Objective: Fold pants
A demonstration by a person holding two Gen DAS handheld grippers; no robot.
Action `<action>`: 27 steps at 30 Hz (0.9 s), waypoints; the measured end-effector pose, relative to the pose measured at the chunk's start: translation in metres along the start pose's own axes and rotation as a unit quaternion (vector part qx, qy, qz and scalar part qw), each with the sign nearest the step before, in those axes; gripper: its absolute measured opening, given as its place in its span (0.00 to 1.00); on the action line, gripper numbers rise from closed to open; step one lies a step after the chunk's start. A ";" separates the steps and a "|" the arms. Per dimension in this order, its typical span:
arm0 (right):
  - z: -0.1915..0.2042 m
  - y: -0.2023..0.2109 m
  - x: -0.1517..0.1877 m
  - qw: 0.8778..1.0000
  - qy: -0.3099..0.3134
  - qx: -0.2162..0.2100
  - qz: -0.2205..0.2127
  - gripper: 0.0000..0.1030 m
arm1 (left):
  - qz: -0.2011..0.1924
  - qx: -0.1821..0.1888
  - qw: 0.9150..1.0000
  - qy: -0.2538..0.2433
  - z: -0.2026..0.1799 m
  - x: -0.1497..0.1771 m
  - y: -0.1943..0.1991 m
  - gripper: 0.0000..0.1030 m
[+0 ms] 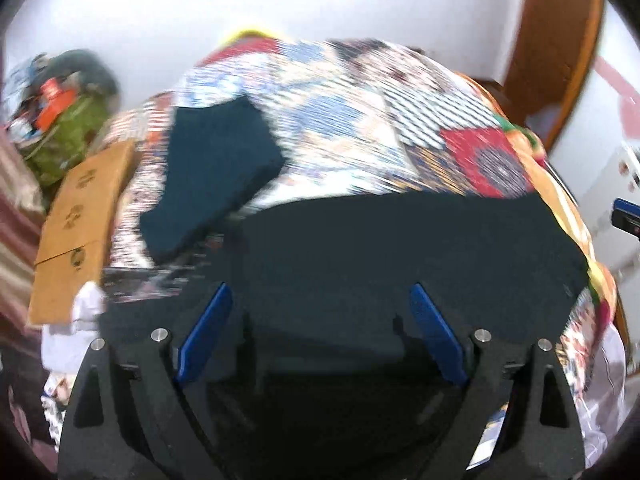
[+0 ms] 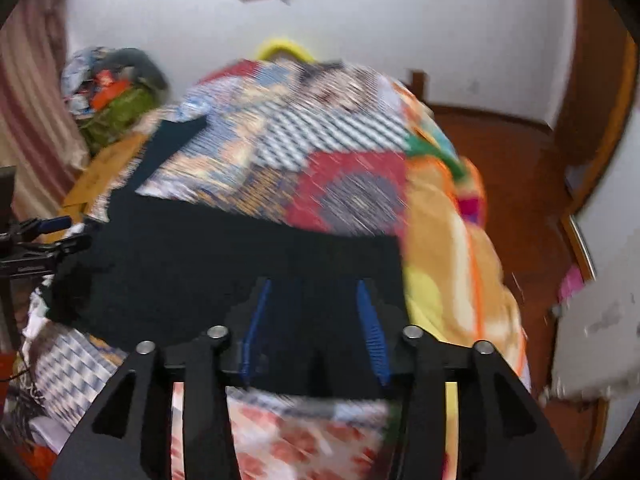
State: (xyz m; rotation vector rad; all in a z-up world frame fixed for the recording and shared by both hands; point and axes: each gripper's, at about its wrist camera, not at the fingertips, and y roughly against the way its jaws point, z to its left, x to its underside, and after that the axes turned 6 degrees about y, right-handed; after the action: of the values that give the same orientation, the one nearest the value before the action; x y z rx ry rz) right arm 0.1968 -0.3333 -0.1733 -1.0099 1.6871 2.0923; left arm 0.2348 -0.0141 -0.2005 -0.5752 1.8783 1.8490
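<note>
The pants (image 1: 400, 248) lie spread across a bed covered by a patchwork quilt (image 1: 360, 120), dark navy cloth filling the near part of both views. From the left wrist camera we see one leg (image 1: 216, 172) angled up and to the left over the quilt, its end reaching toward a brown cardboard box (image 1: 76, 224) at the bed's left edge. Our left gripper (image 1: 322, 304) hangs low over the dark fabric with its jaws spread wide and nothing between the blue fingers (image 1: 208, 332). Both pictures are smeared by motion, so we cannot tell whether the fingers touch the cloth.

From the right wrist camera the pants (image 2: 220, 264) run as a broad dark band from left to right, ending just short of the orange and yellow part of the bedcover (image 2: 452, 248). Our right gripper (image 2: 314, 300) sits over the near edge of the fabric, its jaws parted and empty. At the far left of that view we see the left gripper (image 2: 44, 236), and at the far right of the left view a sliver of the right gripper (image 1: 626, 216). A heap of clothes (image 2: 112, 96) lies by the wall beyond the bed.
</note>
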 end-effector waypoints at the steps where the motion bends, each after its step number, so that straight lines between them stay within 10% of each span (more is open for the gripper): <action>1: 0.011 -0.001 -0.008 1.000 0.010 -0.008 -0.005 0.41 | -0.007 -0.012 1.000 0.009 0.017 -0.002 0.004 0.89; 14: 0.164 -0.087 -0.088 0.980 0.153 -0.124 0.016 0.44 | 0.045 -0.109 0.985 0.129 0.210 0.031 -0.029 0.92; 24: 0.262 -0.195 -0.114 0.949 0.242 -0.175 0.099 0.44 | 0.104 -0.050 0.978 0.171 0.246 0.057 -0.095 0.90; 27: 0.272 -0.219 -0.115 0.943 0.251 -0.184 0.122 0.44 | 0.102 0.007 0.980 0.171 0.242 0.056 -0.102 0.68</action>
State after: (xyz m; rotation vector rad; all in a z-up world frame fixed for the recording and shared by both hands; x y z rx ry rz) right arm 0.3165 0.0081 -0.2391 -1.6389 1.7408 2.5367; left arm 0.2524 0.2264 -0.3184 -0.7598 2.2433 1.9621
